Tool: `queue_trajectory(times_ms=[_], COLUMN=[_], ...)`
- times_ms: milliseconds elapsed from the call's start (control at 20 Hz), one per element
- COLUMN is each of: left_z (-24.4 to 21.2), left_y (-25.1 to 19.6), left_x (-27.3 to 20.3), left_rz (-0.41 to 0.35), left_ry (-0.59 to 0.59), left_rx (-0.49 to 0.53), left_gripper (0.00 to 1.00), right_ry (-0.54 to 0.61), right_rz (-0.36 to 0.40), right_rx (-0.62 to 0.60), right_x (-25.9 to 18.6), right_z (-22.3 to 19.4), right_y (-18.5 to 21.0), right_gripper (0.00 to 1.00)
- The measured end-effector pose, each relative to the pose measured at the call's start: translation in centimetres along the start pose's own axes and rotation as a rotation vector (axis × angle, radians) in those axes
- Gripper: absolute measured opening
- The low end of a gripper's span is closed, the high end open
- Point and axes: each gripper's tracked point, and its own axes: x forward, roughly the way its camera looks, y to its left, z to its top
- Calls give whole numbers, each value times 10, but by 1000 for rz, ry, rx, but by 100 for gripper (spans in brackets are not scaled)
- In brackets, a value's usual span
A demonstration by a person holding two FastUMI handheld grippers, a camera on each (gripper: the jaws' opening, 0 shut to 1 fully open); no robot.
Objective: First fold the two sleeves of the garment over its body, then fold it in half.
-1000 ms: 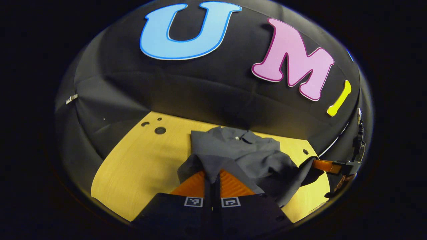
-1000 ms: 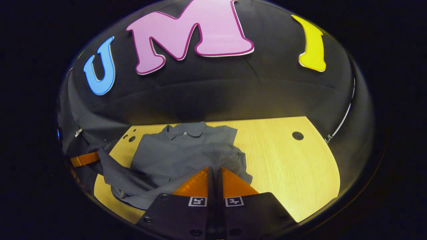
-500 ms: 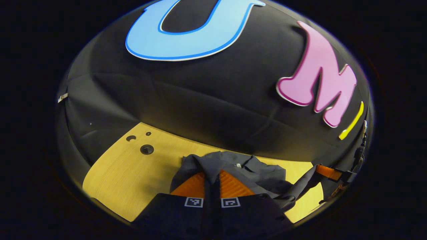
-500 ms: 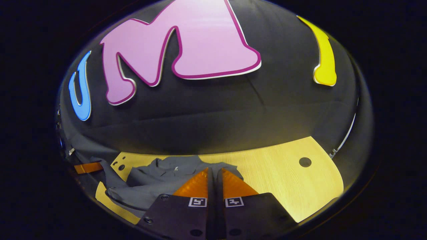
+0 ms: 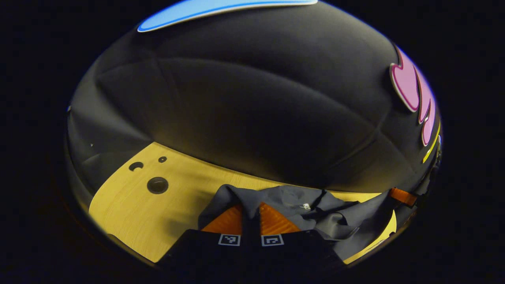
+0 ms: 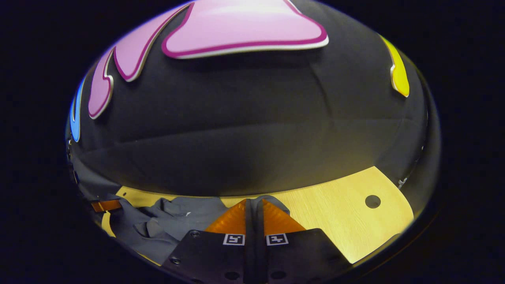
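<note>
A dark grey collared garment (image 5: 315,211) lies bunched on the wooden table (image 5: 173,209). In the left gripper view my left gripper (image 5: 250,207) is shut on a fold of the garment's edge, and the cloth drapes over its fingertips. In the right gripper view my right gripper (image 6: 254,204) is shut on another edge of the same garment (image 6: 173,221), which trails off to the left. Each view shows the other gripper's finger at the side, at the far right (image 5: 402,196) and far left (image 6: 104,205), with cloth hanging from it. The sleeves cannot be made out.
The black cloth wall rises just behind the table. Round holes (image 5: 157,185) mark the tabletop's left part in the left gripper view, and one hole (image 6: 372,201) marks its right part in the right gripper view. Bare wood lies on both sides of the garment.
Both grippers have carried the held garment edge forward toward the collar and the back wall. The wall now looms much closer, and the garment has bunched up shorter.
</note>
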Motion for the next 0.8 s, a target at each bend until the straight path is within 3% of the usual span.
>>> queue_trajectory(times_ms=[250, 450, 650, 700, 750, 800], left_z=[-14, -12, -1, 2, 5, 9], left_y=[2, 3, 1, 1, 1, 0], left_x=[19, 12, -19, -28, -41, -56], left_rz=[27, 57, 72, 72, 77, 85], left_ry=[18, 23, -3, -12, -25, -37], left_rx=[79, 88, 60, 54, 52, 53], left_gripper=[7, 18, 82, 87, 96, 96], right_ry=[31, 63, 40, 28, 15, 2], right_rz=[-6, 11, 42, 40, 39, 40], right_rx=[-51, -48, -65, -76, -91, -102], right_x=[14, 12, -15, -20, -31, -42], right_z=[-24, -32, -20, -17, -12, -8], right_y=[1, 3, 4, 5, 3, 2], right_gripper=[6, 18, 83, 99, 97, 98])
